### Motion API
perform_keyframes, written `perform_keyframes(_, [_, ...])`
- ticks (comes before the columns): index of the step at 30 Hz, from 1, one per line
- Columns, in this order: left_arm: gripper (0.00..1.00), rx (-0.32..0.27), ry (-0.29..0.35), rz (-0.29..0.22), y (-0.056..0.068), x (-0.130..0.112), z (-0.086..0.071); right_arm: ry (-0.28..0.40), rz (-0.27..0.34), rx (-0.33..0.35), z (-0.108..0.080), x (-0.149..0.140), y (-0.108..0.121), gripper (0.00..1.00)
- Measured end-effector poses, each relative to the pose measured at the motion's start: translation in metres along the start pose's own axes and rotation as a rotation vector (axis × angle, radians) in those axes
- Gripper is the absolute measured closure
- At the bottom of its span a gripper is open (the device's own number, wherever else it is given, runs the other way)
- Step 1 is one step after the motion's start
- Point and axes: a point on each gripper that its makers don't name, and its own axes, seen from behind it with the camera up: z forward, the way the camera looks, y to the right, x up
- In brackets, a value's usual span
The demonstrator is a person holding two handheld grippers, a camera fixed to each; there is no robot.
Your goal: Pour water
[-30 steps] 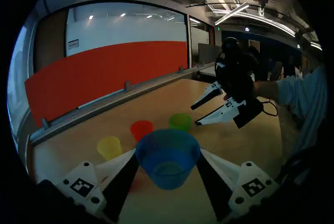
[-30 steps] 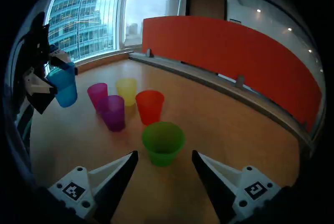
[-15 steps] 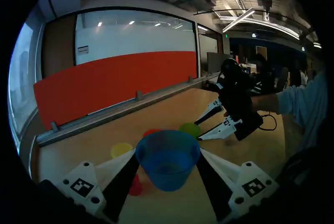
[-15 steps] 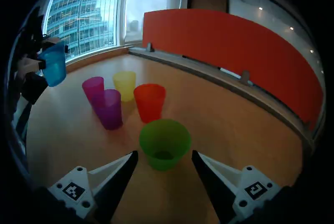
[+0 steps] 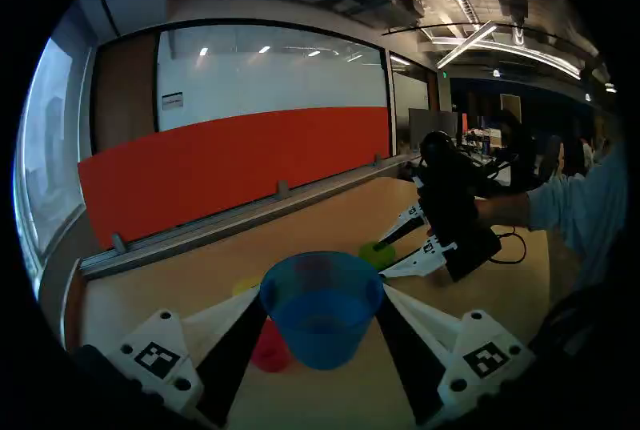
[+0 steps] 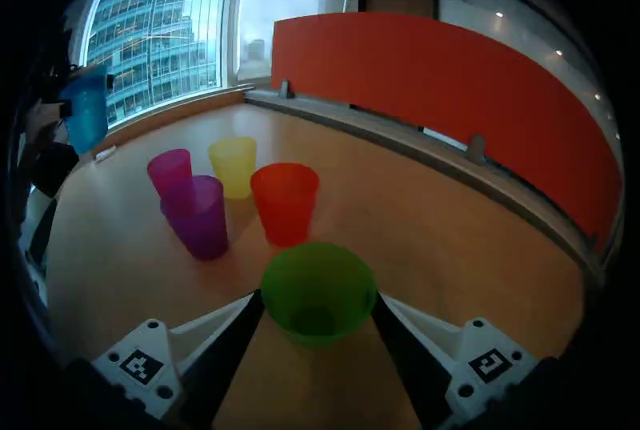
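My left gripper (image 5: 320, 294) is shut on a blue cup (image 5: 322, 314) that holds some water and stays upright, raised above the wooden table (image 5: 160, 302). In the right gripper view the same blue cup (image 6: 84, 110) hangs high at the far left. A green cup (image 6: 318, 294) stands on the table between the fingers of my right gripper (image 6: 316, 295). Those jaws sit at the cup's sides at the same wide spacing as before. In the left gripper view the right gripper (image 5: 384, 255) reaches in from the right around the green cup (image 5: 378, 254).
Red (image 6: 284, 202), yellow (image 6: 233, 166) and two purple cups (image 6: 196, 214) stand in a cluster just beyond the green cup. An orange partition (image 6: 448, 86) with a rail runs along the table's far edge. A sleeved arm (image 5: 560, 206) holds the right gripper.
The left gripper has lifted the blue cup higher. The right gripper has moved forward, so the green cup now sits between its fingers.
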Motion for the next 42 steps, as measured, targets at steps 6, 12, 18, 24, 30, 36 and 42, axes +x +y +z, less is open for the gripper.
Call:
perform_keyframes(6, [0.13, 0.009, 0.001, -0.006, -0.004, 0.0, -0.004, 0.002, -0.007, -0.006, 0.004, 0.0, 0.002, 0.08])
perform_keyframes(12, [0.13, 0.019, 0.005, -0.009, -0.008, 0.001, -0.006, 0.01, -0.013, -0.009, 0.003, 0.001, 0.002, 0.08])
perform_keyframes(18, [0.13, 0.03, 0.011, -0.007, -0.012, 0.003, -0.008, 0.042, -0.021, -0.016, -0.006, 0.011, 0.002, 0.09])
perform_keyframes(24, [0.13, 0.041, 0.017, -0.009, -0.016, 0.004, -0.01, 0.101, -0.025, -0.013, -0.024, 0.034, -0.004, 0.09])
perform_keyframes(30, [0.13, 0.056, 0.023, -0.013, -0.022, 0.006, -0.009, 0.173, -0.028, -0.005, -0.044, 0.061, -0.013, 0.08])
perform_keyframes(36, [0.13, 0.065, 0.034, -0.015, -0.025, 0.009, -0.009, 0.248, -0.033, 0.0, -0.06, 0.084, -0.023, 0.08])
perform_keyframes(42, [0.13, 0.065, 0.045, -0.021, -0.026, 0.013, -0.008, 0.326, -0.033, -0.002, -0.075, 0.106, -0.031, 0.08])
